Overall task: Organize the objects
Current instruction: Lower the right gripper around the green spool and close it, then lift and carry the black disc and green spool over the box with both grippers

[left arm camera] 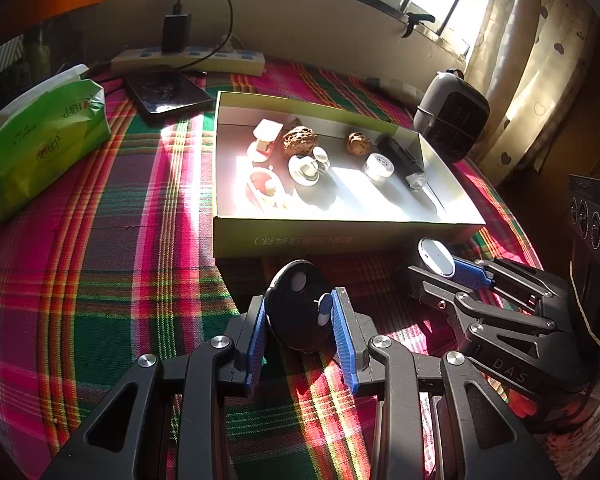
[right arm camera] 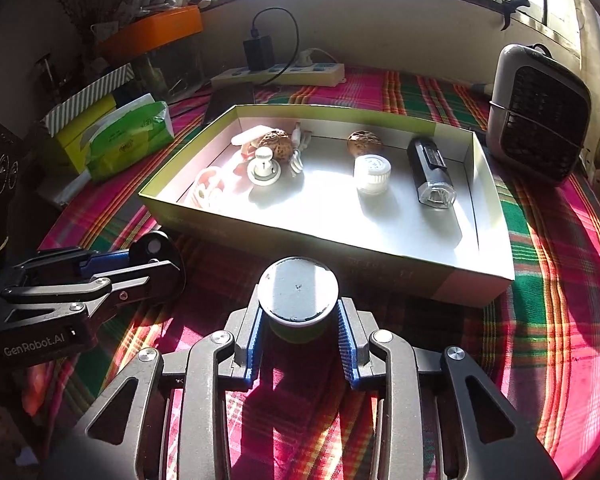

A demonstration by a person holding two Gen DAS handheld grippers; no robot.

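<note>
My left gripper (left arm camera: 300, 312) is shut on a black round disc (left arm camera: 296, 300) with white spots, just in front of the open cardboard box (left arm camera: 340, 232). My right gripper (right arm camera: 300, 320) is shut on a small jar with a grey round lid (right arm camera: 298, 290), also in front of the box (right arm camera: 380, 276). The box holds two walnuts (left arm camera: 298, 140), a white jar (right arm camera: 372, 174), a black flashlight (right arm camera: 430, 170), a white knob piece (right arm camera: 263, 168) and pink-white items (left arm camera: 264, 188). Each gripper shows in the other's view: the right (left arm camera: 440, 264), the left (right arm camera: 156, 256).
The table has a plaid cloth (left arm camera: 120, 260). A green tissue pack (left arm camera: 44, 136) lies at the left, a phone (left arm camera: 166, 94) and power strip (left arm camera: 188, 60) at the back, a small fan heater (right arm camera: 540, 112) at the right.
</note>
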